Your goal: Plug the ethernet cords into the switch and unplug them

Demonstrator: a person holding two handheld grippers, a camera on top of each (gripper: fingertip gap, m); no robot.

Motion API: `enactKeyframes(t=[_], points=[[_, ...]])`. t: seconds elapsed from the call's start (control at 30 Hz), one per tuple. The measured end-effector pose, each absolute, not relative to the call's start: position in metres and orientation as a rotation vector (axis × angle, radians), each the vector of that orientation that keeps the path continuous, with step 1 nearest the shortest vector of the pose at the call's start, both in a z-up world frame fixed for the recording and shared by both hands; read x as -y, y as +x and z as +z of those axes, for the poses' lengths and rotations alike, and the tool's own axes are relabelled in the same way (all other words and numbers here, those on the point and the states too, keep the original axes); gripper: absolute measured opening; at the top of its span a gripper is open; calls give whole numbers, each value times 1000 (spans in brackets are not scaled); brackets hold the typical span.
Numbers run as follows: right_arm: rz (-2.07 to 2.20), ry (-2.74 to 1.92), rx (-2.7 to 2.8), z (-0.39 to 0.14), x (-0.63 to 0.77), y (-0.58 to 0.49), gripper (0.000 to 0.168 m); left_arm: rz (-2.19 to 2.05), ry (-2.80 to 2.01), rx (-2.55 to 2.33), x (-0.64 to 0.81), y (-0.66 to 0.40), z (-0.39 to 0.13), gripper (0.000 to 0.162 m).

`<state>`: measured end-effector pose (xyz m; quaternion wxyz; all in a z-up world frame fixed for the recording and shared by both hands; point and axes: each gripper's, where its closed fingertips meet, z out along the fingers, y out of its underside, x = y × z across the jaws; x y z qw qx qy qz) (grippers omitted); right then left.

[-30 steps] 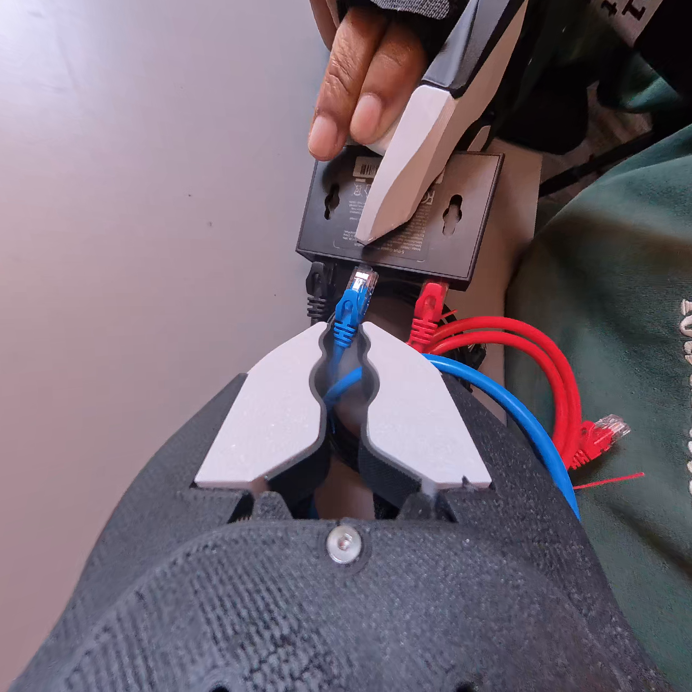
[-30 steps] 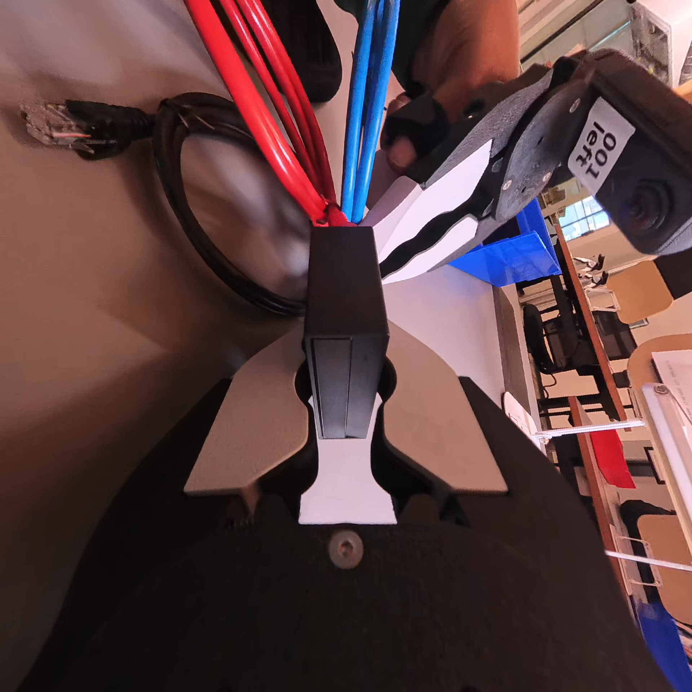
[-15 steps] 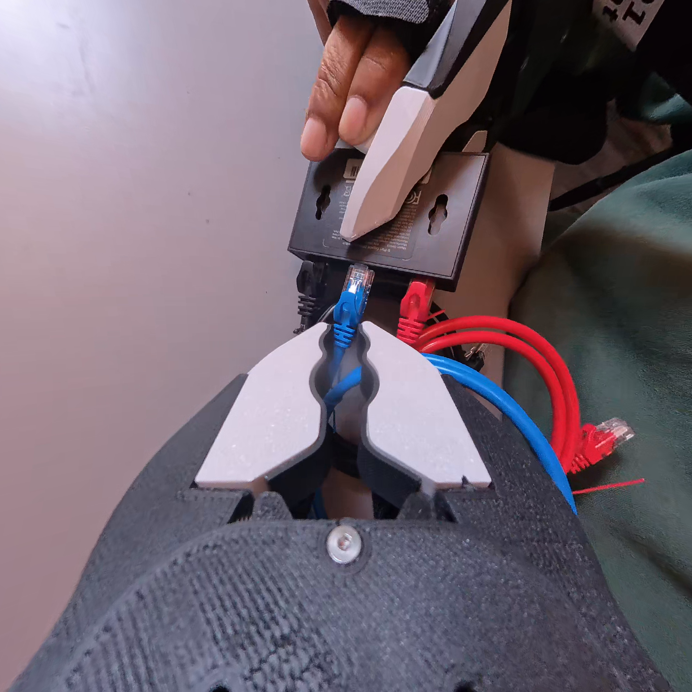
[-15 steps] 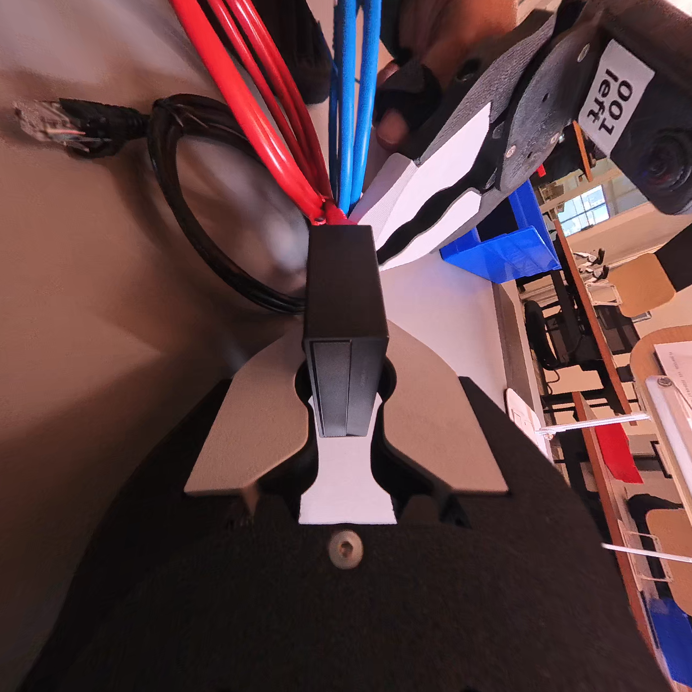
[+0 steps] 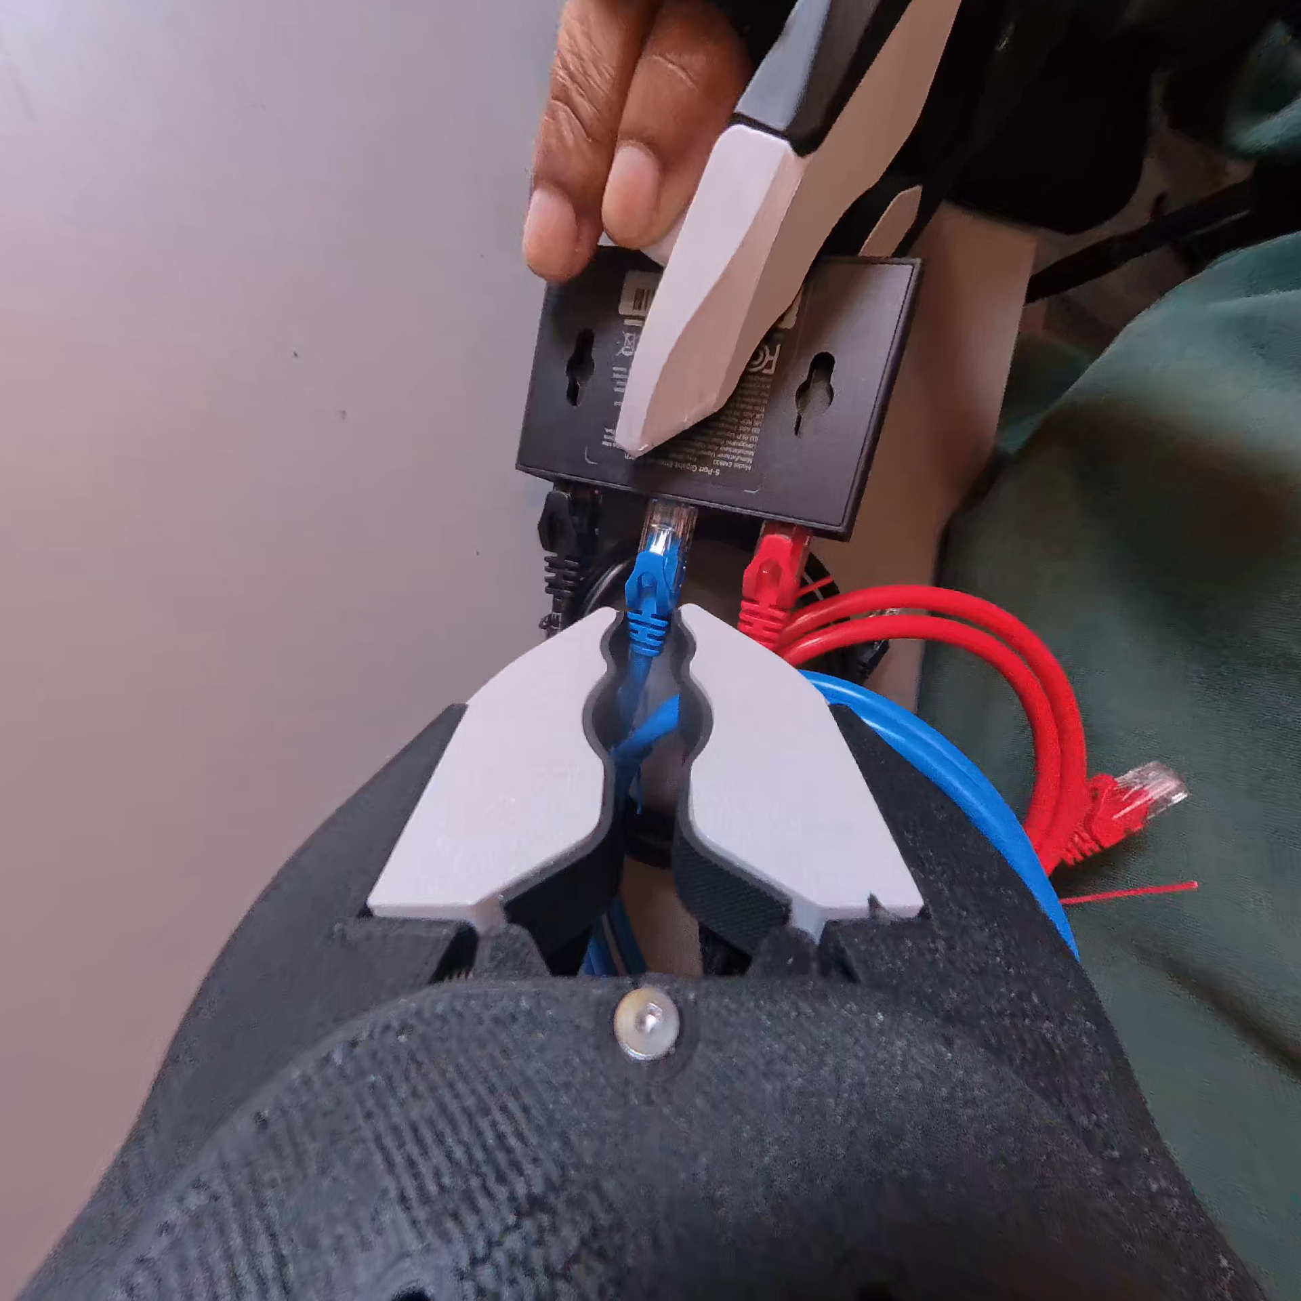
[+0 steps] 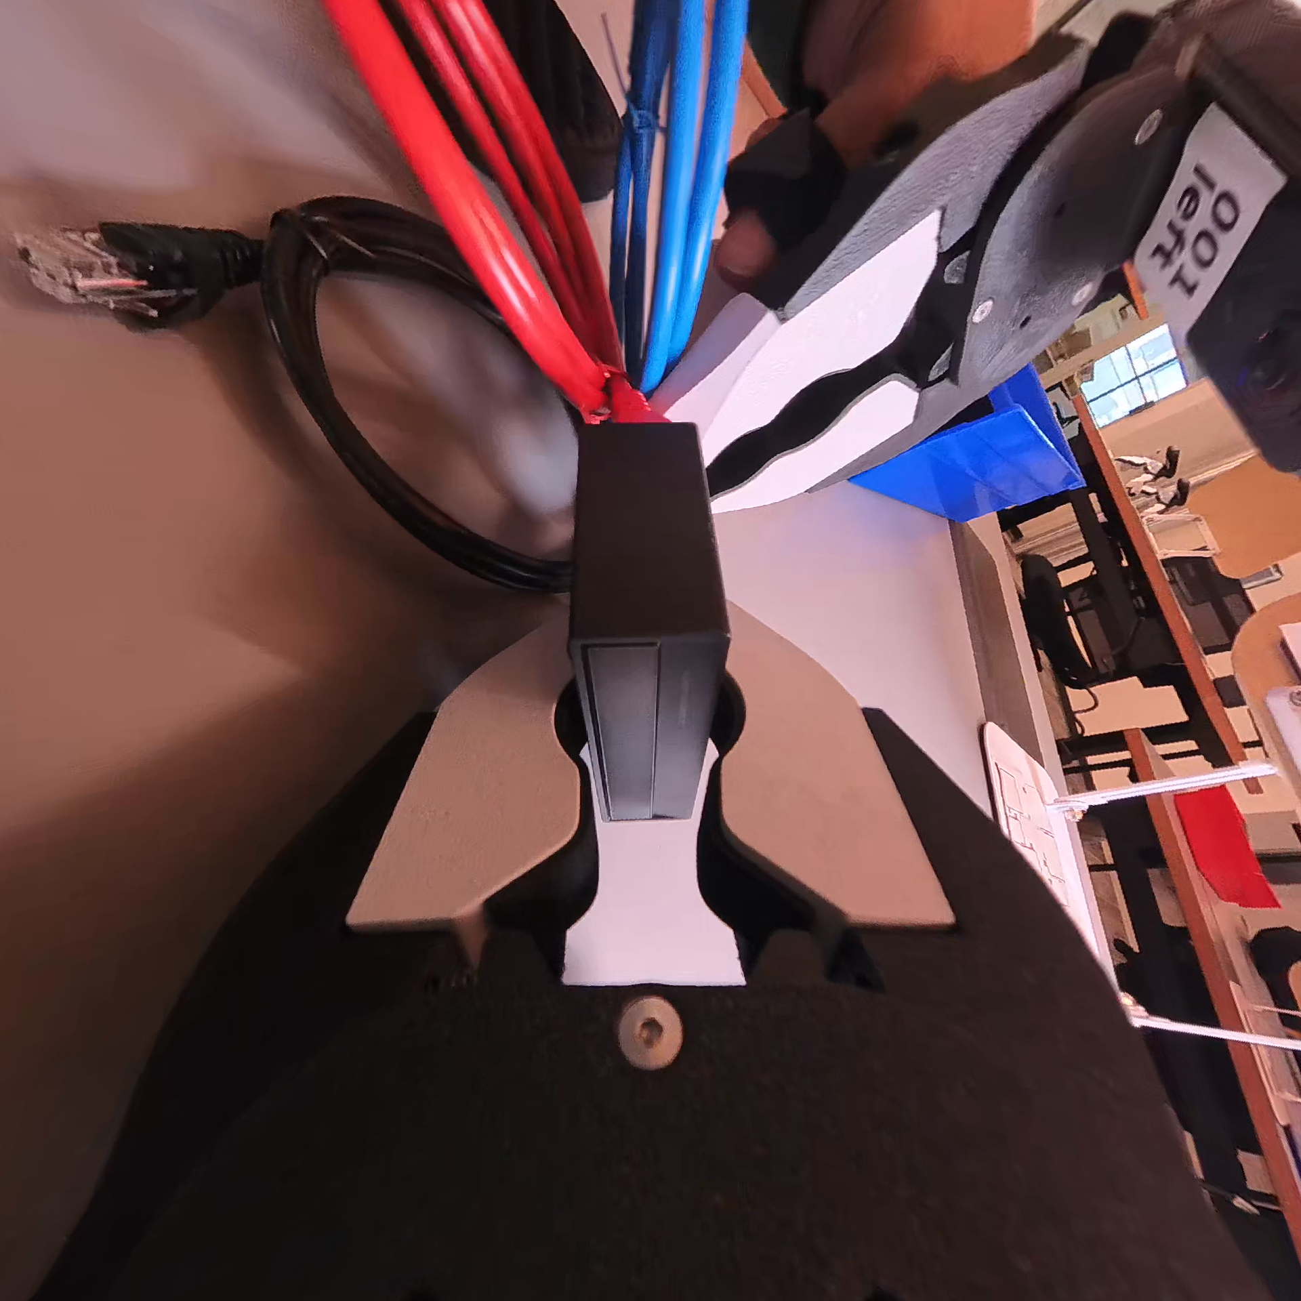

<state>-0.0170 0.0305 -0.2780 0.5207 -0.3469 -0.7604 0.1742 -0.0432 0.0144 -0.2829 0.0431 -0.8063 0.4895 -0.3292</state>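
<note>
The black switch (image 5: 831,394) is held on edge, its underside toward the left wrist camera. My right gripper (image 6: 651,704) is shut on the switch (image 6: 644,535); one of its white fingers (image 5: 711,317) lies across the underside. My left gripper (image 5: 651,619) is shut on the blue ethernet cord (image 5: 651,598) just behind its boot. The cord's clear plug tip (image 5: 665,524) is at a middle port, partly in. A red cord (image 5: 771,577) and a black cord (image 5: 567,545) sit plugged in on either side. The left gripper (image 6: 711,436) also shows in the right wrist view.
The loose red plug (image 5: 1133,792) lies on a person's green garment at right. The loose black plug (image 6: 77,271) and its coil lie on the grey table (image 5: 211,422). A blue bin (image 6: 985,457) stands behind. A hand (image 5: 612,127) grips the right gripper.
The blue plug has moved forward with my left gripper and its tip has reached the switch's port. The right gripper keeps its hold on the switch.
</note>
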Motion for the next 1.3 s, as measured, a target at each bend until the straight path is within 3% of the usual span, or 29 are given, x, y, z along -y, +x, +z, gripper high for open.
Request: enactKeyframes(t=[0.03, 0.37, 0.83, 1.03, 1.2, 1.3], points=[[419, -830, 1823, -278, -30, -17, 30, -1049, -2464, -1485, -14, -43, -282, 11], [445, -817, 1828, -279, -25, -20, 30, -1216, -2359, -1401, -12, -35, -279, 10], [277, -783, 1780, -265, -41, -22, 32, -1036, -2210, -1362, -25, -36, -266, 11], [468, -1057, 1592, -236, -55, -13, 56, -695, -2099, -1317, -46, -49, -248, 11], [890, -1405, 1474, -230, -44, -11, 71, -678, -2072, -1271, -42, -48, -243, 11], [920, -1456, 1500, -229, -34, -12, 86, -615, -2071, -1251, -47, -54, -243, 10]])
